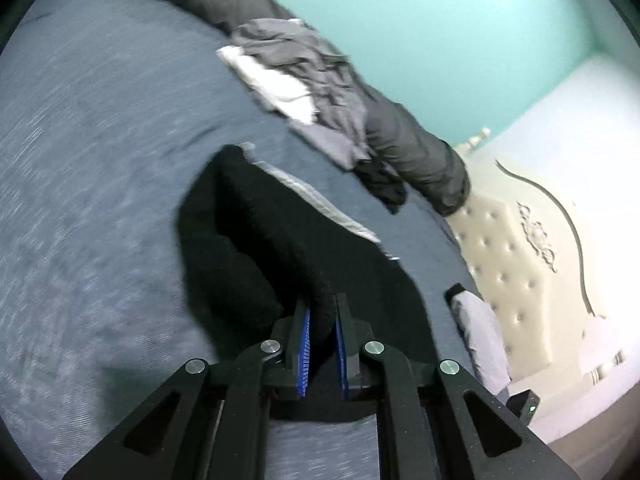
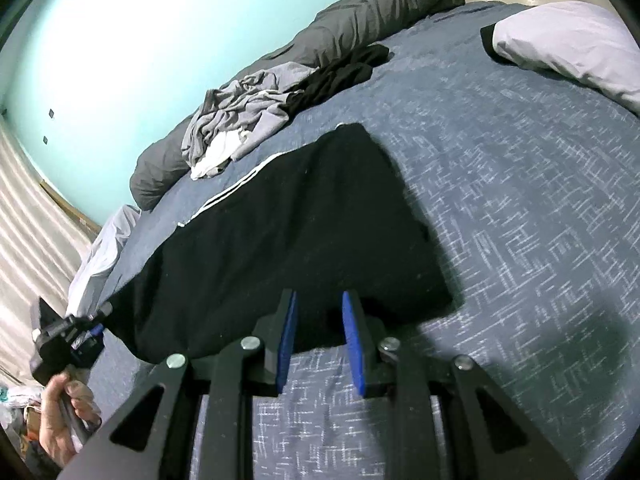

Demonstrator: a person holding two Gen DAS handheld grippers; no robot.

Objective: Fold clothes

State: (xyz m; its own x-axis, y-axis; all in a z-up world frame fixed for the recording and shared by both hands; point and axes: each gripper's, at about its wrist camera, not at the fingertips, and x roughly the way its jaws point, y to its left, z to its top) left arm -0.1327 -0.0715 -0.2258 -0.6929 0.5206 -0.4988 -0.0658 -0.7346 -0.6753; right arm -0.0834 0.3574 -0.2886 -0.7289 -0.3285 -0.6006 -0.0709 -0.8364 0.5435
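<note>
Left wrist view: the blue bedspread (image 1: 100,160) lies bare and broad from 7 to 11 o'clock, open room on that side. The left gripper (image 1: 322,320) sits at 6 o'clock, its blue pads (image 1: 305,344) clamped on a fold of the black garment (image 1: 280,240), which rises lifted toward centre; white stripes run along its 2 o'clock edge. A grey and white clothes pile (image 1: 304,80) lies at 12 o'clock against a dark grey rolled duvet (image 1: 408,148) bordering the bed's far edge. The tufted headboard (image 1: 512,260) closes the 3 o'clock side, a grey pillow (image 1: 480,328) just before it. Right wrist view: the person's hand (image 2: 60,412) holds the other tool at 8 o'clock, at the garment's left end. The garment spreads across centre, its near edge at the right gripper (image 2: 318,308), whose jaws stand apart with that edge between them, not closed. Bare bedspread extends from 2 to 5 o'clock; a pillow occupies 1 o'clock
</note>
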